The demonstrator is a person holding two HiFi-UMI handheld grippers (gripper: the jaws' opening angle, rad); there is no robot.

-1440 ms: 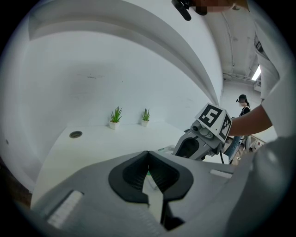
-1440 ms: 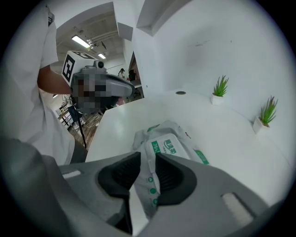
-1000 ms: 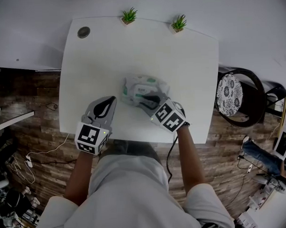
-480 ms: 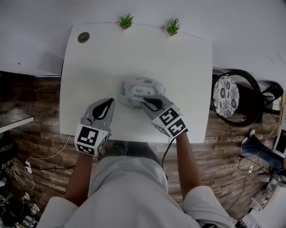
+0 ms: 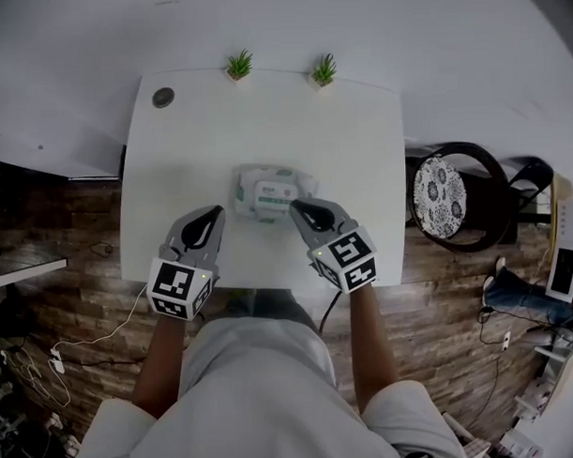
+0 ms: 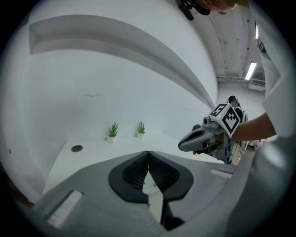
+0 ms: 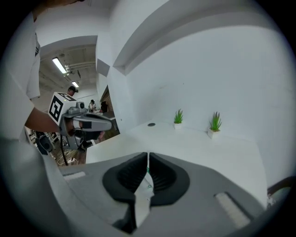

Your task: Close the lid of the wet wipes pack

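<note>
The wet wipes pack lies in the middle of the white table, and its white lid with a green label looks flat on top. My right gripper hovers just in front of the pack's right corner, apart from it. Its jaws are closing, all but together, with nothing between them. My left gripper hangs to the left of the pack, shut and empty. Each gripper view also shows the other gripper in the air over the table's front edge.
Two small potted plants stand at the table's far edge, and a round grommet sits at the far left corner. A chair with a patterned cushion stands to the right of the table. Cables lie on the wooden floor at the left.
My right gripper has lifted off the pack's lid, drawn back toward the person and closed its jaws. The left gripper has risen a little.
</note>
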